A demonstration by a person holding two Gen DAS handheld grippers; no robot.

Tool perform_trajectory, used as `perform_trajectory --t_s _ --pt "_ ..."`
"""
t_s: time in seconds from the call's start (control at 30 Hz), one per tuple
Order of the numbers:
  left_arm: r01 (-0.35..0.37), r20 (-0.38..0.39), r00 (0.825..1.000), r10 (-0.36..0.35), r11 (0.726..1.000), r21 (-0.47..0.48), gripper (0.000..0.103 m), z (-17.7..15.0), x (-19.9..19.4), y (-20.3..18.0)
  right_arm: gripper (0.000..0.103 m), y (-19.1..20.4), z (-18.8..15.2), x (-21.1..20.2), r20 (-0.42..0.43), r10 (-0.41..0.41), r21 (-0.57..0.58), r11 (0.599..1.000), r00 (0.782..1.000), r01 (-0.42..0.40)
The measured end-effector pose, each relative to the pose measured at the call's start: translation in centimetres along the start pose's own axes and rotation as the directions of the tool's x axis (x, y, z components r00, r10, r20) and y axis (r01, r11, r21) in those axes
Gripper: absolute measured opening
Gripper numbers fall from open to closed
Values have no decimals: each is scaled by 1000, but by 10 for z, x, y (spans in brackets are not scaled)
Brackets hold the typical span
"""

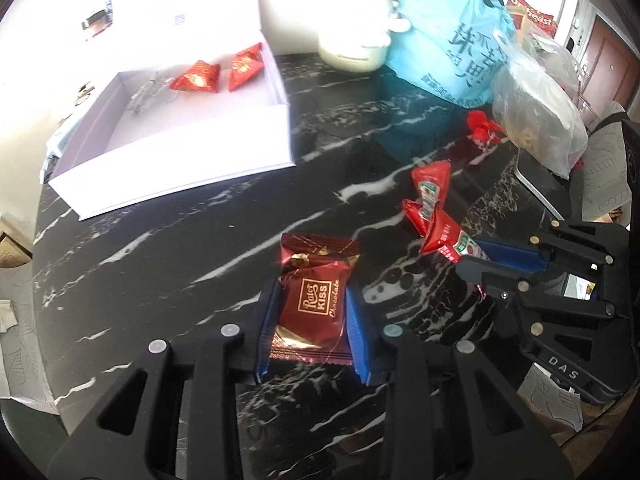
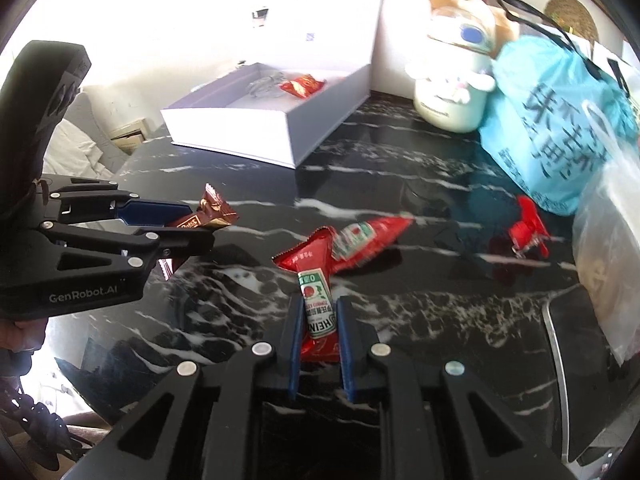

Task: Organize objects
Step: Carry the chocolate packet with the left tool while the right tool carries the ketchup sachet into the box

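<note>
White box [image 1: 168, 160]: open, lid raised behind it, standing on the far left of the black marbled surface [image 1: 200, 248]. Contents: two red triangular packets [image 1: 218, 72] side by side and a clear, crumpled wrapper [image 1: 146, 94] whose nature is hard to make out.
Blue bag [image 2: 556, 128]: closed by a black drawstring, standing at the back right of the surface. Contents hidden.
Clear plastic bag [image 1: 536, 120]: just beside the blue bag. Holds pale contents that cannot be identified.
Left tool [image 1: 312, 312]: narrowed onto a dark red chocolate packet [image 1: 314, 300], blue pads touching both of its sides. In the right wrist view the packet appears lifted off the surface.
Right tool [image 2: 318, 320]: narrowed onto a red ketchup sachet [image 2: 316, 300], gripped near one end.
Second ketchup sachet [image 2: 370, 240]: lying on the surface, touching the gripped sachet.
Red bow-shaped item [image 2: 526, 226]: lying near the foot of the blue bag. Blurred.
Cream jar [image 2: 450, 80]: at the back, with a plush figure against it.
Writing, chocolate packet: "Rater KISS Chocolate".
Writing, ketchup sachet: "HEIN", the remainder covered by a pad.
Writing, tool bodies: "GenRobot.AI" and "DAS".
Writing, blue bag: large dark Chinese characters, partly folded.
Cut off: red-and-white box at the top right edge, lettering "east" only.
</note>
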State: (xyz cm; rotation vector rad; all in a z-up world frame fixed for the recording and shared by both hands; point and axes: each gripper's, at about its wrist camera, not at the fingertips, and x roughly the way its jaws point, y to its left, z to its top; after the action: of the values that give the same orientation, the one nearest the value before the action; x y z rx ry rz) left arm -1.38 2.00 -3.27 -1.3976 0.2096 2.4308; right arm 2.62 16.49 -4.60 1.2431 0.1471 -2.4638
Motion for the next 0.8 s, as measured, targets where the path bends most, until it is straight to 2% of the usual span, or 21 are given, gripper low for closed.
perform_trajectory --t_s 0.5,0.8 --pt "-91 22 995 94 989 -115 30 -4 -33 53 15 48 43 0 32 93 -145 986 995 -87" --pt "-135 45 989 143 979 -151 30 15 -48 77 15 66 73 0 55 122 -213 971 991 -108"
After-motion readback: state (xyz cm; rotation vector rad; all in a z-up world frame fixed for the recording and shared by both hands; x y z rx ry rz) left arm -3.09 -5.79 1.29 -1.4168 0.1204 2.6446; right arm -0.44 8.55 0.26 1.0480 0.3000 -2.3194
